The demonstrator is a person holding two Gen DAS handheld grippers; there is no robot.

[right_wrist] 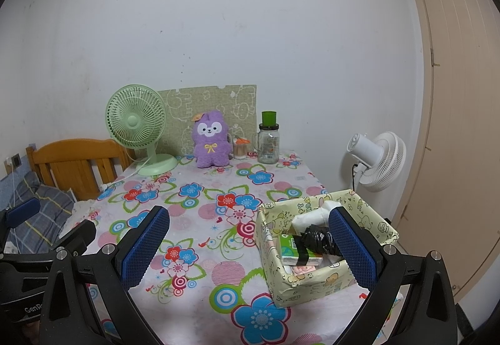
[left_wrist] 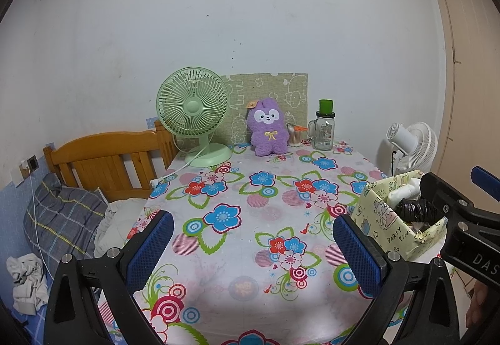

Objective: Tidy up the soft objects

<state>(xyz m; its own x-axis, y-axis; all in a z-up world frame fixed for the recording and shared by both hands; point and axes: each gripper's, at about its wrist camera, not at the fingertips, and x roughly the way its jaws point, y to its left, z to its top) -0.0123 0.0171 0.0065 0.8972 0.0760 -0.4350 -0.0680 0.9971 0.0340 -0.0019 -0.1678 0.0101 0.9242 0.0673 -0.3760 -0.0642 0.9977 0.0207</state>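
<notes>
Left gripper (left_wrist: pixel 253 248), nearest the lens, jaws wide apart and holding nothing, above the flowered surface (left_wrist: pixel 250 189); right gripper (right_wrist: pixel 250 245), jaws likewise spread and empty, its right finger in front of the paper-covered box (right_wrist: pixel 315 282) at the surface's right edge; inside the box, a black crumpled bag (right_wrist: pixel 318 239), a white soft roll (right_wrist: pixel 309 217) and a green packet (right_wrist: pixel 297 248), packed together and touching; the bare middle of the cloth lies between box and back row; at the far edge, a purple plush toy (left_wrist: pixel 268 126) stands upright against a green patterned board (left_wrist: pixel 281 89), well apart from both grippers and from the box; to its left a green desk fan (left_wrist: pixel 193 110), to its right a small container of swabs (left_wrist: pixel 295 135) and a glass jar with a green lid (left_wrist: pixel 323 129); beyond the surface, a white fan (right_wrist: pixel 378 160) at right, a wooden bed headboard (left_wrist: pixel 106 157) and a plaid pillow (left_wrist: pixel 62 214) at left.
</notes>
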